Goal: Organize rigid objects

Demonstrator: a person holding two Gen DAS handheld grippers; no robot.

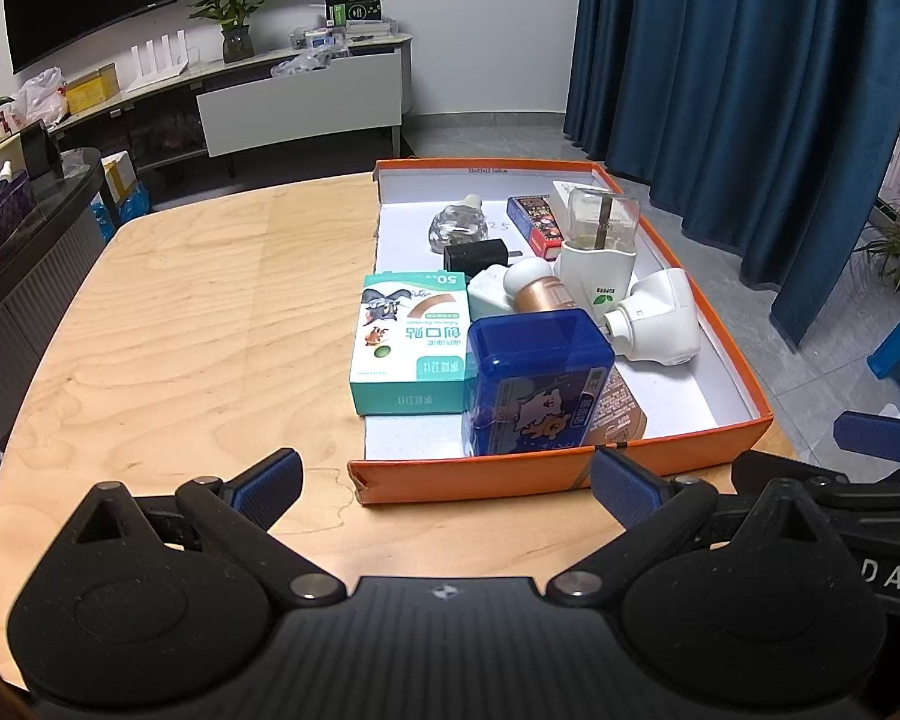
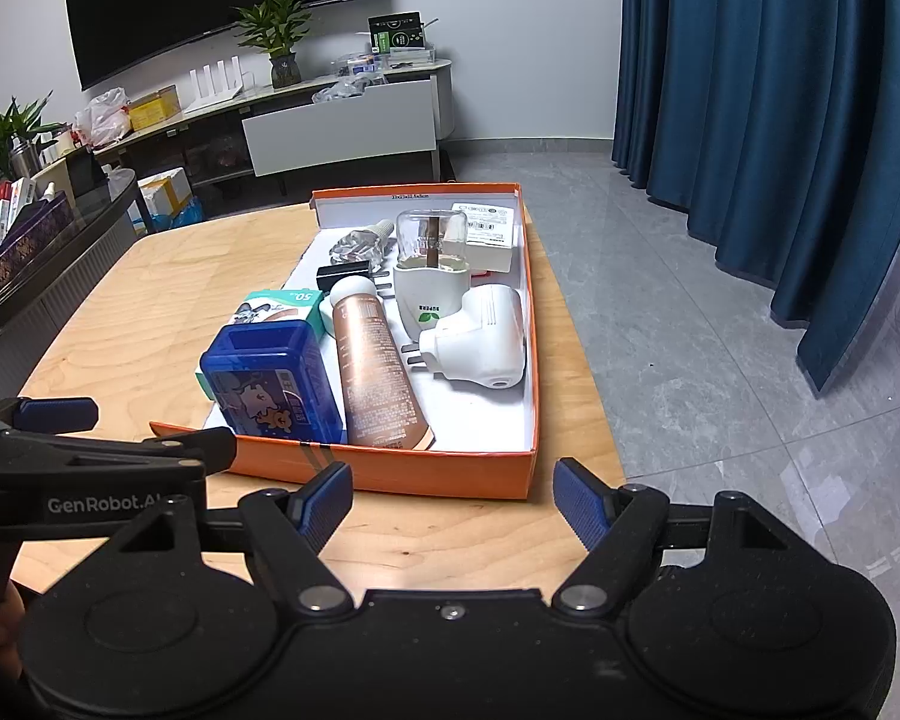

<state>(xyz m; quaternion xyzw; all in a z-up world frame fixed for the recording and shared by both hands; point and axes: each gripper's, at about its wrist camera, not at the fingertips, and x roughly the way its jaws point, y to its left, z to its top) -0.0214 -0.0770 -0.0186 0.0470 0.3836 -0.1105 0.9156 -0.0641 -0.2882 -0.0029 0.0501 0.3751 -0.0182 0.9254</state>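
My left claw (image 1: 444, 483) hangs open and empty over the bare wood of the surface (image 1: 180, 312), just short of the near wall of the orange box (image 1: 468, 483). Every rigid thing I can see already lies inside that box, none on the wood, so this fits either a sort that is over or a box full of things waiting to be taken out; I cannot tell which. Left to right inside: the green carton (image 1: 411, 348) lies flat against the left edge, the blue tin (image 1: 531, 378) stands upright at the near wall, the copper tube (image 2: 372, 360) lies lengthwise beside it with its white cap pointing away, and the white plug (image 2: 480, 339) rests on its side towards the right wall. Behind them stand the vaporizer (image 2: 432, 276) with its clear bottle, a black adapter (image 1: 474, 258), a glass bottle (image 1: 459, 222) and a red carton (image 1: 534, 222). If I reach in, I judge the tin the easiest grip: square, tall and nearest. The tube is round and may roll, and the vaporizer looks top-heavy, so I would come in from above. My right claw (image 2: 453, 504) is likewise spread wide and holds nothing, near the box's right corner.
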